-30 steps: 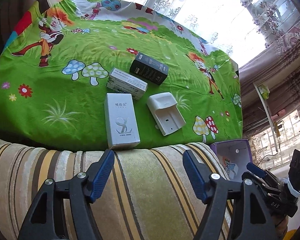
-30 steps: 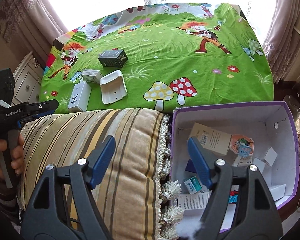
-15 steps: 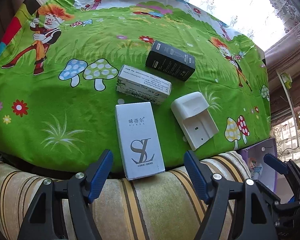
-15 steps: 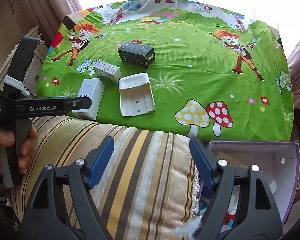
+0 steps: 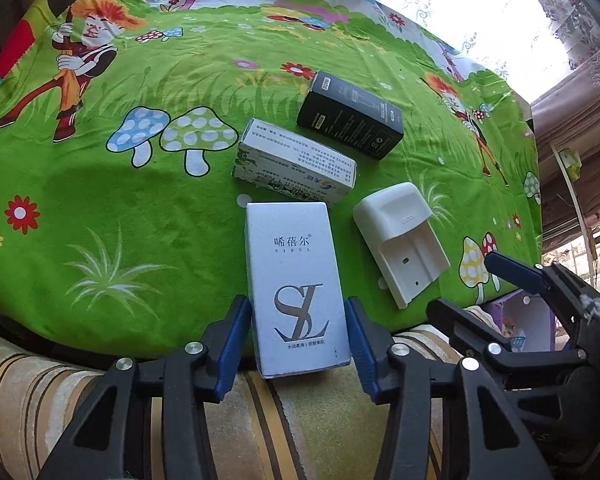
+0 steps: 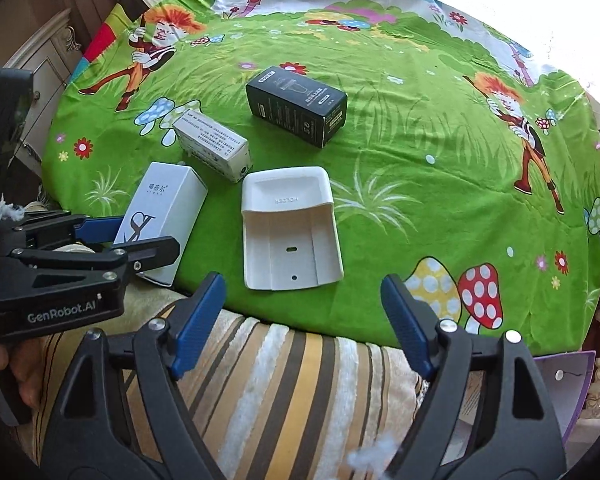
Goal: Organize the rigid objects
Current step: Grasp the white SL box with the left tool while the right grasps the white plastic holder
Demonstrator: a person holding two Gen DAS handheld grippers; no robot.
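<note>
- Since a second ago, both grippers have come in over the green cartoon-print sheet (image 5: 100,208), and the purple box (image 6: 576,396) that filled the right wrist view then is now only a corner at the lower right.
- Left gripper (image 5: 298,340) has its fingers (image 5: 236,340) either side of the near end of the white SL box (image 5: 296,284); they have just been closing, and the pads sit at the box's long sides, though I cannot tell whether they press yet.
- That box lies flat with its near end over the sheet's front edge, onto the striped cushion (image 6: 284,380), likely why it is taken first and from this end.
- Right gripper (image 6: 304,320) hangs with fingers wide apart and nothing between them, in line with the white plastic holder (image 6: 290,232), probably the next pick.
- White printed carton (image 5: 294,162) lies just behind the SL box, nearly touching its far end; the black box (image 5: 350,114) lies beyond.
- Room is tight between the two grippers; open sheet lies to the right and far side.
</note>
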